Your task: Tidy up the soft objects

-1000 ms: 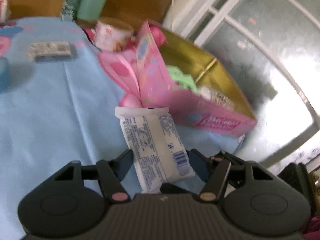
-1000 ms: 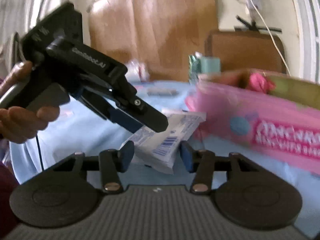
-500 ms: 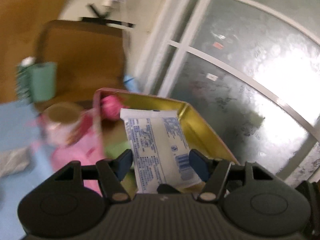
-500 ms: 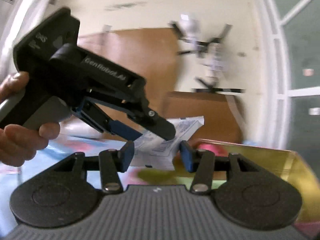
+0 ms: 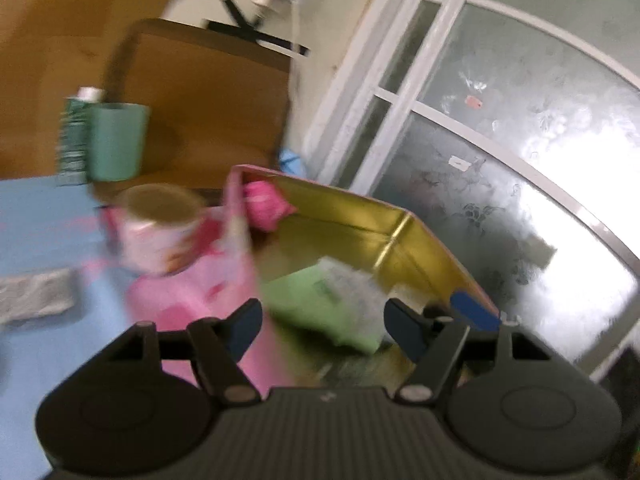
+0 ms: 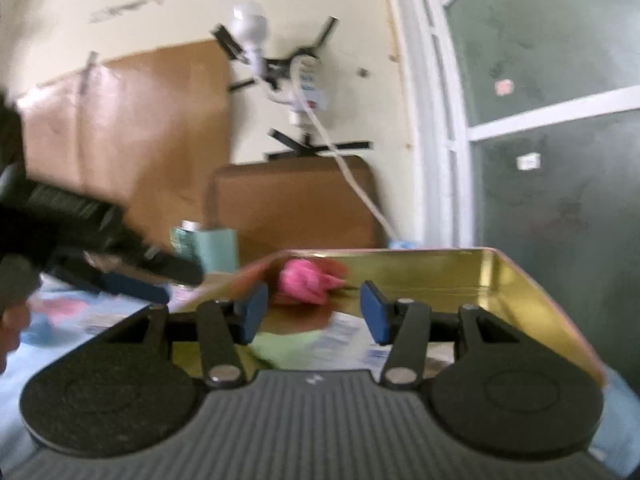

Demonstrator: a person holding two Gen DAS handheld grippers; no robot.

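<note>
The white printed pack [image 5: 352, 288] lies blurred inside the pink box with the gold lining [image 5: 348, 216], on a green soft item [image 5: 304, 300]. It also shows in the right wrist view [image 6: 352, 344]. A pink soft thing [image 5: 264, 204] sits in the box's far corner, also in the right wrist view [image 6: 308, 280]. My left gripper [image 5: 320, 326] is open and empty over the box's near wall. My right gripper [image 6: 312, 316] is open and empty above the box [image 6: 520, 292]. The left gripper [image 6: 132, 276] shows at the left of the right wrist view.
A pink patterned cup [image 5: 160, 228] stands beside the box on the blue cloth [image 5: 36, 216]. A teal cup [image 5: 116, 140] and a green bottle [image 5: 74, 136] stand behind. A grey packet [image 5: 36, 296] lies at left. A frosted window [image 5: 500, 160] is at right.
Both grippers opened and let go of the white pack, which dropped into the box. The left gripper pulled back to the left.
</note>
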